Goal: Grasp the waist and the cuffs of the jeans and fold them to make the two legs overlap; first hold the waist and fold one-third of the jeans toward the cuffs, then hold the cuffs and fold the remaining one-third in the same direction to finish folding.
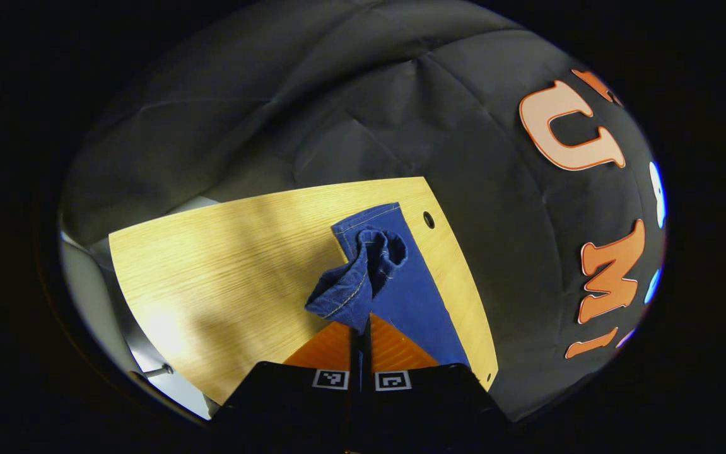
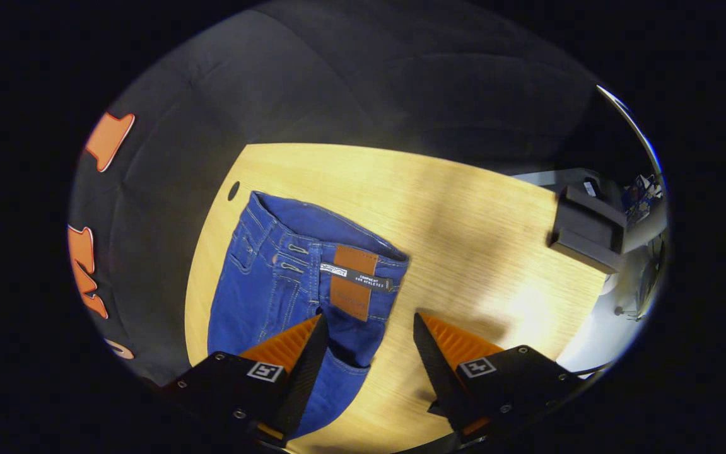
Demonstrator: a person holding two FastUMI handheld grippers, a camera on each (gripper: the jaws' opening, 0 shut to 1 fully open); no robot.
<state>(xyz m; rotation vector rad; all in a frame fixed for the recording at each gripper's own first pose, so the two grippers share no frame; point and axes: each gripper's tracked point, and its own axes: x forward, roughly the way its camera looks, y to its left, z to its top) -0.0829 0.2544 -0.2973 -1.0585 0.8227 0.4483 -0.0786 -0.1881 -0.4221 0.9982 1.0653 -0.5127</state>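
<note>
The left gripper (image 1: 361, 328) is closed tight on a bunched cuff (image 1: 356, 280) of the jeans (image 1: 416, 296), lifted above the bench (image 1: 224, 265) near its far edge. The right gripper (image 2: 368, 328) hangs wide apart, holding nothing, over the waist (image 2: 312, 252) lying flat along the bench's left edge. Bare wood spreads rightward. The jeans' middle is cut off below.
</note>
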